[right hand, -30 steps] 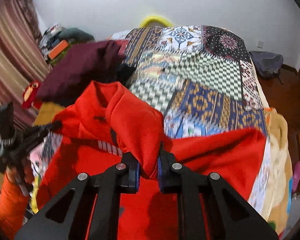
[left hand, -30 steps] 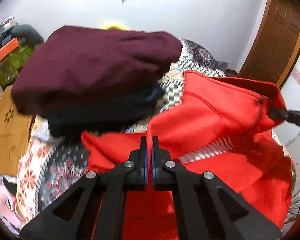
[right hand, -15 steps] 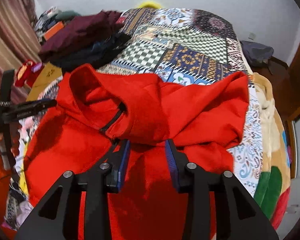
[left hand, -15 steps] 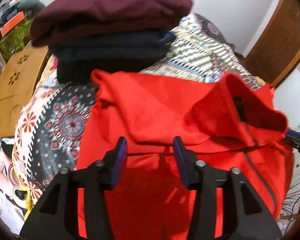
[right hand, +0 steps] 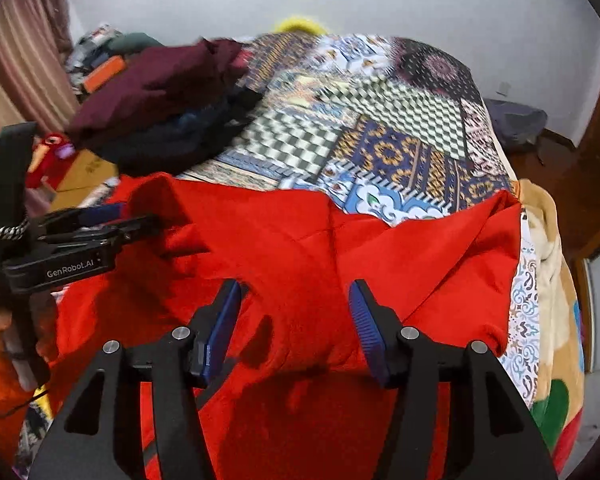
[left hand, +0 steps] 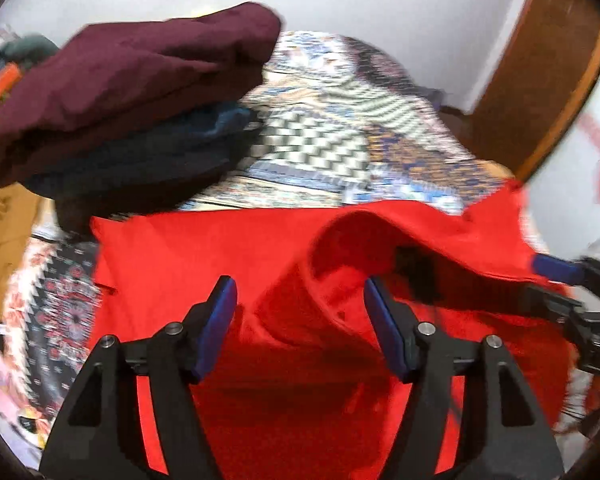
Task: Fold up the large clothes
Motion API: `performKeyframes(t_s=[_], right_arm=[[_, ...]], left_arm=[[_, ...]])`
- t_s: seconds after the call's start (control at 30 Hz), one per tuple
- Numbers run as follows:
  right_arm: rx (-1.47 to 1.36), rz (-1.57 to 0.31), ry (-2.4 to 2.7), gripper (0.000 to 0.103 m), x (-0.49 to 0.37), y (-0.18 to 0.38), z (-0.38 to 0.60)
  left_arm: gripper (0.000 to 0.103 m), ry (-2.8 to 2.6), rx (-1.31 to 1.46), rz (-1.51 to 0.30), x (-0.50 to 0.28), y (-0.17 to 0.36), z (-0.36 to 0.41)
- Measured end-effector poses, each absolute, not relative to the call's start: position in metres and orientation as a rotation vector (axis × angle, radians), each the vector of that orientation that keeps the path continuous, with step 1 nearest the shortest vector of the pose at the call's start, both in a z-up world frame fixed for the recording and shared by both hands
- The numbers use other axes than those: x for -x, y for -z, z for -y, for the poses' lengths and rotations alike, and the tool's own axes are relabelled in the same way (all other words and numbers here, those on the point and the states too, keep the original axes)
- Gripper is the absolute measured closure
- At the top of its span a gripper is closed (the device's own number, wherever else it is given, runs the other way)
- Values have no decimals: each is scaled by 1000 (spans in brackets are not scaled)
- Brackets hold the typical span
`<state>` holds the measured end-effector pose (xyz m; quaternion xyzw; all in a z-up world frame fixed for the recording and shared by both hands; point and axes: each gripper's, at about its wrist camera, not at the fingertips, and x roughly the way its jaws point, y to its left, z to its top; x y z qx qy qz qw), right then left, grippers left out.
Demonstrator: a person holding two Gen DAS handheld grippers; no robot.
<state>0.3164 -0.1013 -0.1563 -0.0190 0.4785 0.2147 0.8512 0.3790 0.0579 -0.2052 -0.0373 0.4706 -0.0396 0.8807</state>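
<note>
A large red garment [left hand: 228,256] lies spread on the patterned bed, folded over on itself, with its collar [left hand: 360,240] humped up. It also shows in the right wrist view [right hand: 420,248]. My left gripper [left hand: 300,300] is open and empty, its jaws wide apart just above the red cloth near the collar. My right gripper [right hand: 294,304] is open and empty over the garment's middle. The left gripper also shows in the right wrist view [right hand: 112,220] at the garment's left edge.
A stack of folded dark clothes, maroon on top [left hand: 132,76], sits on the bed behind the garment; it also shows in the right wrist view [right hand: 160,92]. The patchwork bedspread [right hand: 380,128] stretches beyond. A wooden door [left hand: 540,80] stands right. A cardboard box [left hand: 4,240] is at left.
Both grippers were shut on the red garment's folds a second ago. They have let go and opened wide. The garment has dropped flat onto the bed.
</note>
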Motion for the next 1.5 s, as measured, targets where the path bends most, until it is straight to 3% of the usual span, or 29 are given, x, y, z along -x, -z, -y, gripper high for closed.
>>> performKeyframes(t_s=[0.03, 0.07, 0.1, 0.13, 0.2, 0.3, 0.53, 0.63, 0.77, 0.87, 0.97, 1.03, 1.1, 1.13, 1.2, 1.5], right_arm=[[33, -1024, -460, 51, -320, 161, 101], [27, -1027, -460, 58, -322, 164, 103], [29, -1023, -446, 69, -324, 166, 105], [35, -1020, -435, 73, -323, 166, 107], [48, -1008, -424, 87, -322, 164, 112], [53, -979, -424, 93, -316, 153, 119], [5, -874, -449, 94, -282, 113, 131], [-12, -894, -477, 94, -265, 117, 130], [18, -940, -487, 94, -247, 137, 122], [36, -976, -489, 94, -237, 150, 118], [39, -989, -480, 92, -229, 155, 121], [42, -1003, -477, 85, -225, 154, 125], [38, -1016, -456, 67, -224, 153, 131], [29, -1010, -440, 63, -222, 150, 136], [14, -993, -416, 59, -218, 146, 146], [-155, -989, -272, 58, -228, 140, 207]], left_arm=[[50, 66, 58, -985, -382, 211, -58], [58, 68, 57, -996, -384, 216, -59], [74, 81, 66, -1013, -385, 221, -60], [85, 94, 78, -1023, -386, 224, -62], [95, 88, 59, -1000, -381, 221, -64], [100, 123, 72, -959, -371, 204, -64], [100, 155, -65, -706, -323, 125, -50], [100, 130, -158, -669, -305, 130, -44], [100, 118, -165, -783, -298, 169, -52], [92, 121, -145, -873, -292, 198, -59], [73, 116, -126, -949, -278, 221, -66], [56, 115, -115, -971, -268, 231, -67], [42, 89, -108, -977, -260, 235, -69], [35, 72, -101, -979, -258, 236, -71], [32, 59, -69, -992, -257, 236, -76], [22, 88, 110, -1038, -245, 218, -102]])
